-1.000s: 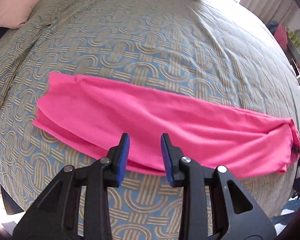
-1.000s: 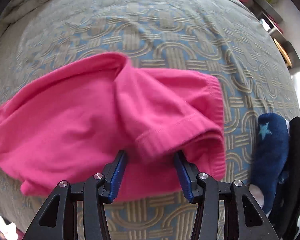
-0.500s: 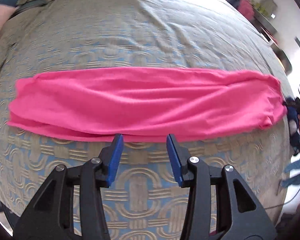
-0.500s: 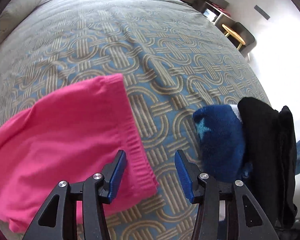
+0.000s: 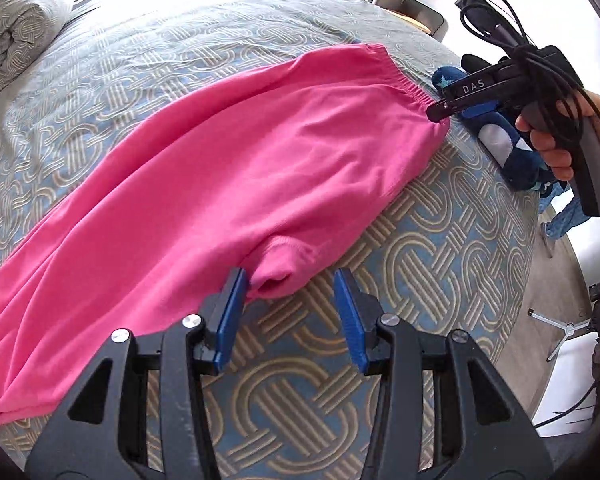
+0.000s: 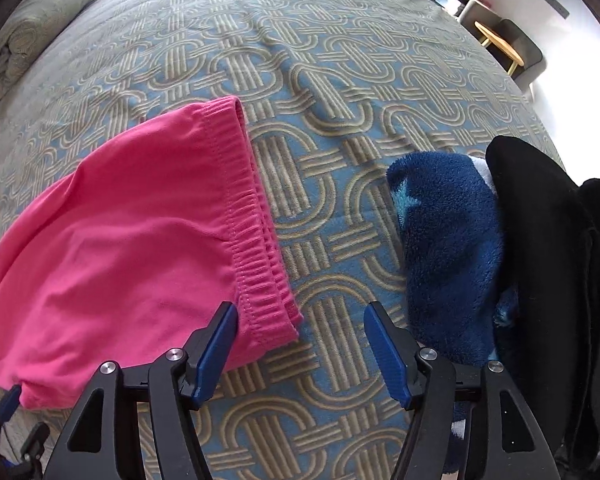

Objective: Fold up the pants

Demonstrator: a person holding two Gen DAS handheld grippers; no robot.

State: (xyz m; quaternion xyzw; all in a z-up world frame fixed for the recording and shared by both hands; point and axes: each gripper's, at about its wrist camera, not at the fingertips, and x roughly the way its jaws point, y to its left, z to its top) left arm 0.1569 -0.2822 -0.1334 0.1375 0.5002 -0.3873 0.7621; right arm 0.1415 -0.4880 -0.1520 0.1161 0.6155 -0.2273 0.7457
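Note:
Pink pants (image 5: 228, 168) lie folded lengthwise on the patterned bedspread, waistband (image 5: 396, 80) at the far right. My left gripper (image 5: 288, 312) is open, just in front of the bunched crotch fold (image 5: 280, 264), touching nothing. My right gripper (image 6: 300, 344) is open over the bedspread at the near corner of the elastic waistband (image 6: 256, 240). The right gripper (image 5: 444, 114) also shows in the left wrist view, at the waistband's corner.
A blue fleece garment with a star (image 6: 448, 232) and a black garment (image 6: 548, 264) lie to the right of the waistband. A rolled duvet (image 5: 12, 36) lies at the far left. The bed edge and floor (image 5: 552, 292) are at the right.
Both grippers have let go of the pants, which now lie flat. The left gripper moved right toward the crotch; the right gripper backed off to the waistband corner and opened wider.

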